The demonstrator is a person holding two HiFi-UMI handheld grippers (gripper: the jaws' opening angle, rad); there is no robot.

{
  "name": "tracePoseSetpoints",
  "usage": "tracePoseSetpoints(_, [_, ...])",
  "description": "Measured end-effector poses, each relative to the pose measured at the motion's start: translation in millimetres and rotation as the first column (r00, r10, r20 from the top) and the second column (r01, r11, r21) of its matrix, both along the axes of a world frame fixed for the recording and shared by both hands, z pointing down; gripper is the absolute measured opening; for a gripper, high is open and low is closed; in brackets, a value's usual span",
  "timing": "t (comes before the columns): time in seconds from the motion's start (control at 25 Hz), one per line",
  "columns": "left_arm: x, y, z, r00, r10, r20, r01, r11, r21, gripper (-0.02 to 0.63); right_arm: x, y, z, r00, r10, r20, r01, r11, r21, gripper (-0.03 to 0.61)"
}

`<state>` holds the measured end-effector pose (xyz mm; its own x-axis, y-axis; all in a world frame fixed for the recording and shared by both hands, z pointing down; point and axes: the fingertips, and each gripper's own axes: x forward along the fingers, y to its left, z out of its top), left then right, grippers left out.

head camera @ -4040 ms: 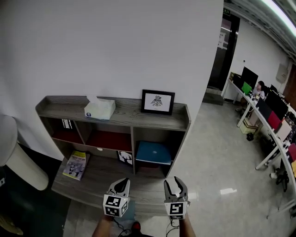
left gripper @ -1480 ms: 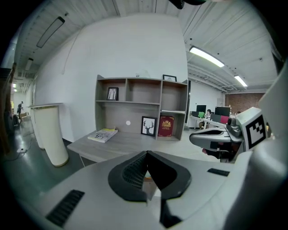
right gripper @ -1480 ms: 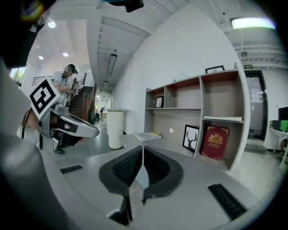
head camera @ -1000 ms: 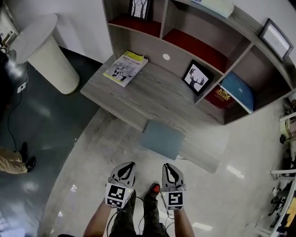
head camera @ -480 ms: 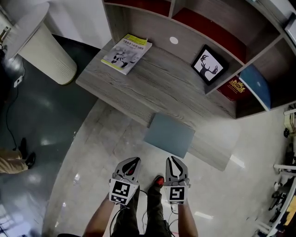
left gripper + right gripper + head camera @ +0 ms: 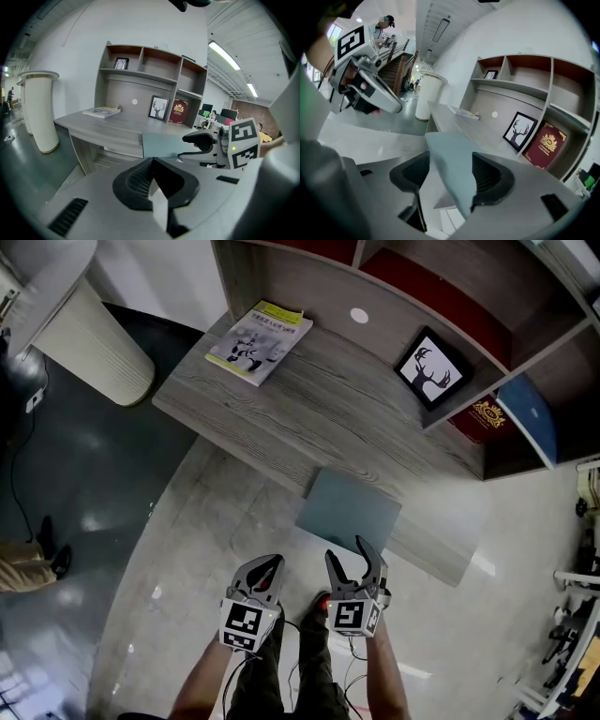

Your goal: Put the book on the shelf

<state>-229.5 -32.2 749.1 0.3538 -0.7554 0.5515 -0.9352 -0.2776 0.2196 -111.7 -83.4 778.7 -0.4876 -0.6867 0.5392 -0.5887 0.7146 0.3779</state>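
Left claw [image 6: 263, 570] pressed together, empty, over floor. Right claw [image 6: 355, 556] jaws just opening, now spread; pads not pressing. Book [image 6: 349, 512] near edge in gap. Book thin, plain grey-blue cover, flat on counter [image 6: 281, 418], overhanging near edge.

Right gripper [image 6: 345, 550]: jaws, shut in the earlier head views, have just been opening and now stand wide apart. The gripper is also rolled to one side. The grey-blue book [image 6: 352, 514] now lies closer to its tips, with the near edge between the jaws in the right gripper view. Pad contact possibly on one side; unconfirmed.
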Motion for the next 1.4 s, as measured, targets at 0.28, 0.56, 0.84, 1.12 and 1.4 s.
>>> tracePoseSetpoints(0.28, [-7, 2, 16, 1.0, -0.014, -0.018, 0.014, 1.0, -0.025, 0.006, -2, -14, 34, 0.986, -0.026, -0.167, 0.034, 0.999, 0.041, 0.305])
tracePoseSetpoints(0.56, [-12, 0, 26, 1.0, -0.016, -0.018, 0.015, 0.999, -0.05, 0.006, -3, -23, 48, 0.966, -0.002, -0.26, 0.022, 0.997, 0.075, 0.305])
tracePoseSetpoints(0.84, [-17, 0, 28, 0.999, -0.028, -0.018, 0.027, 0.998, -0.051, 0.006, -1, -25, 50, 0.965, 0.008, -0.262, 0.007, 0.998, 0.058, 0.304])
tracePoseSetpoints(1.12, [-15, 5, 20, 1.0, -0.019, -0.016, 0.018, 0.999, -0.043, 0.006, -2, -26, 44, 0.969, 0.004, -0.248, -0.01, 1.0, -0.02, 0.27])
tracePoseSetpoints(1.4, [-21, 8, 0, 1.0, -0.02, -0.009, 0.019, 1.0, -0.023, 0.006, -3, -25, 22, 0.965, 0.037, -0.259, -0.025, 0.998, 0.051, 0.164])
